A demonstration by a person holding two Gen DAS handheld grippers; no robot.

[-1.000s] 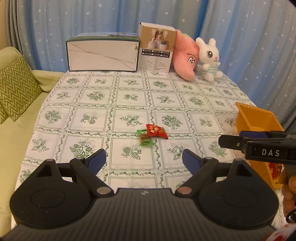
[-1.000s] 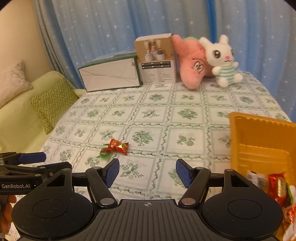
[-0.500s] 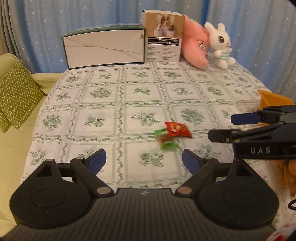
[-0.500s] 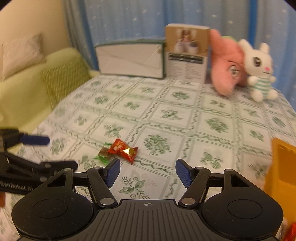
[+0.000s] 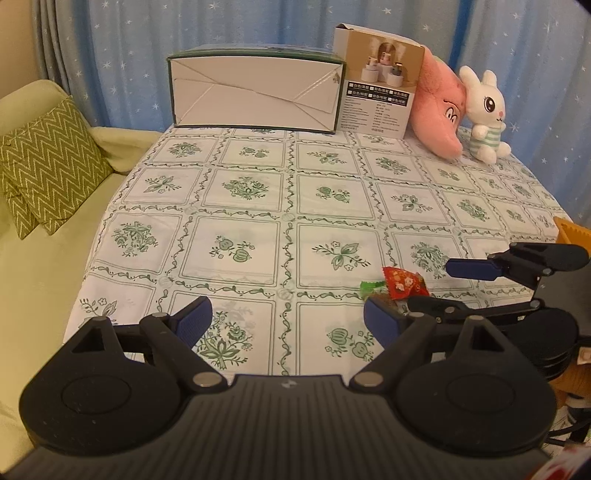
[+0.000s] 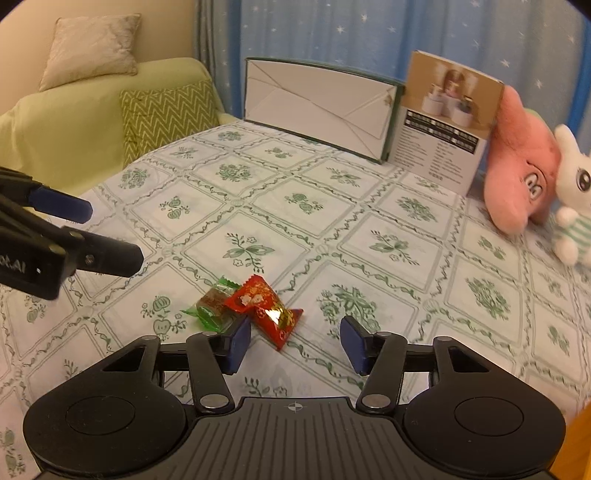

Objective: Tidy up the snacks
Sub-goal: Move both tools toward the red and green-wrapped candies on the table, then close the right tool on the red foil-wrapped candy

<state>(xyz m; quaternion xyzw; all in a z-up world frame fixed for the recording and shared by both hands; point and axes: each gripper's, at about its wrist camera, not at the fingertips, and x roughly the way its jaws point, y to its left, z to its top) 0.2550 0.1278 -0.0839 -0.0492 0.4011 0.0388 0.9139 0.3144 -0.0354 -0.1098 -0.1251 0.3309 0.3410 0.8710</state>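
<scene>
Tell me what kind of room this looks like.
Probably a home living room: a table under a green floral cloth stands beside a green sofa with a zigzag cushion, star-print blue curtains hang behind, and a plush bunny sits at the back.

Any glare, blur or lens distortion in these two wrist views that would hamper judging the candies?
Left wrist view: warm dim light, strong fisheye bending of the table edges, red candy sharp, partly hidden behind the left gripper. Right wrist view: a bright glint on the red candy's foil, green candy clear, white rabbit plush soft at the frame edge.
</scene>
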